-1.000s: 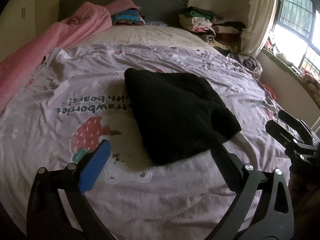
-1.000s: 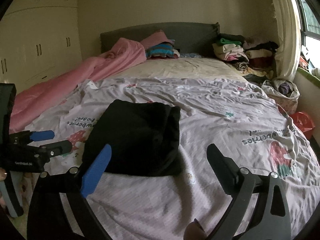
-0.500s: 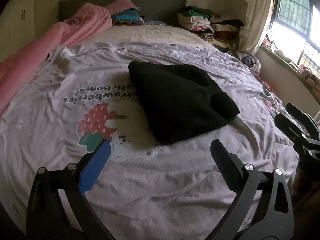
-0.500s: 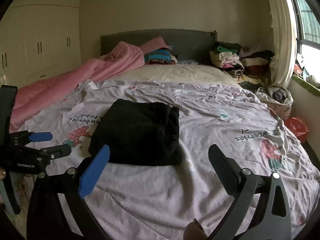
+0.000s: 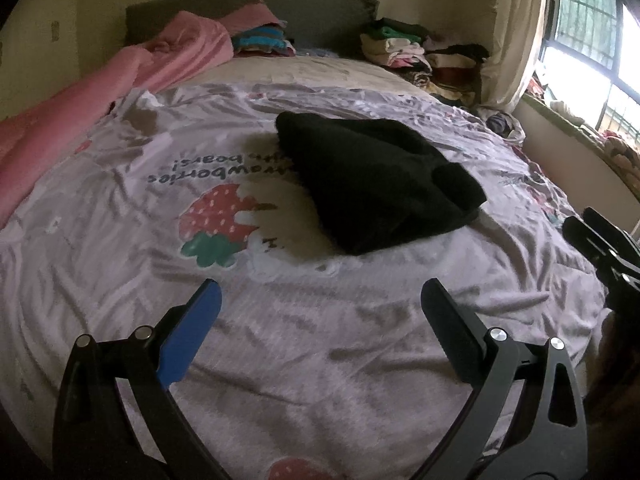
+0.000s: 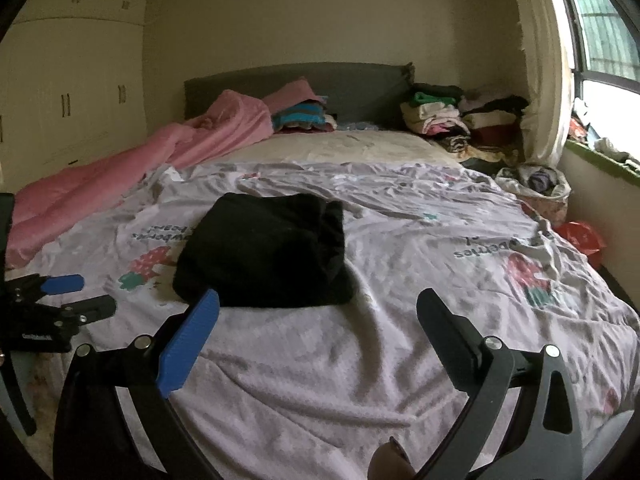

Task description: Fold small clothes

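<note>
Black folded garment (image 5: pixel 372 184) lies mid-bed on the strawberry-print duvet cover (image 5: pixel 320 360), well in from its edges. The left gripper (image 5: pixel 320 300) and right gripper (image 6: pixel 318 308) hover near the foot edge, fingers spread, grasping nothing.

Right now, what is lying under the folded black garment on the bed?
The black garment lies on the lilac printed bedsheet, covering part of the strawberry-and-bear print. Whether anything else lies beneath it cannot be seen. Both grippers are open and apart from it.
</note>
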Demonstrator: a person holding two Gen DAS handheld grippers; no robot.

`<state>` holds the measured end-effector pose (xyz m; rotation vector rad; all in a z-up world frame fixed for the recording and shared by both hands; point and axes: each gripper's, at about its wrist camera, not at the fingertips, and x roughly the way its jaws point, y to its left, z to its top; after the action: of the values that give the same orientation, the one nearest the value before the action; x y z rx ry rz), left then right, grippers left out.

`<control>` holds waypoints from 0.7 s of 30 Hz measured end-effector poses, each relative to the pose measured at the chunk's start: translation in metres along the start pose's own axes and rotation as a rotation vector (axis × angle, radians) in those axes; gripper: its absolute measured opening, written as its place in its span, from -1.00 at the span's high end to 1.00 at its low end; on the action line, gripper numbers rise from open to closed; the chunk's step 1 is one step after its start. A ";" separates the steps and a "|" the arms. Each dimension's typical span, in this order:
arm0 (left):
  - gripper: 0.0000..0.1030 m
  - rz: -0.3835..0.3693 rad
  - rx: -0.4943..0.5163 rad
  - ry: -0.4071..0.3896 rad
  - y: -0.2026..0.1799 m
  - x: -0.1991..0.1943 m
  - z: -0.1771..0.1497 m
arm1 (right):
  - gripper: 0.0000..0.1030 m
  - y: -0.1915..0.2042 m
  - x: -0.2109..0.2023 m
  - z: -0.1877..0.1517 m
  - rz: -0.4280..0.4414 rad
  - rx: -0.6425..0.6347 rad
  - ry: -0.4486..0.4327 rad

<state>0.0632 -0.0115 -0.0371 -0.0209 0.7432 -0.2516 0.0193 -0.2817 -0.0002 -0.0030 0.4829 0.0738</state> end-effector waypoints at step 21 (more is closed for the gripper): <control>-0.82 -0.016 -0.023 0.044 0.012 0.024 -0.027 | -0.91 0.024 0.024 -0.043 -0.036 -0.016 0.125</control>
<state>0.0644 -0.0035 -0.0741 -0.0429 0.7896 -0.2597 0.0184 -0.2565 -0.0492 -0.0321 0.6066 0.0425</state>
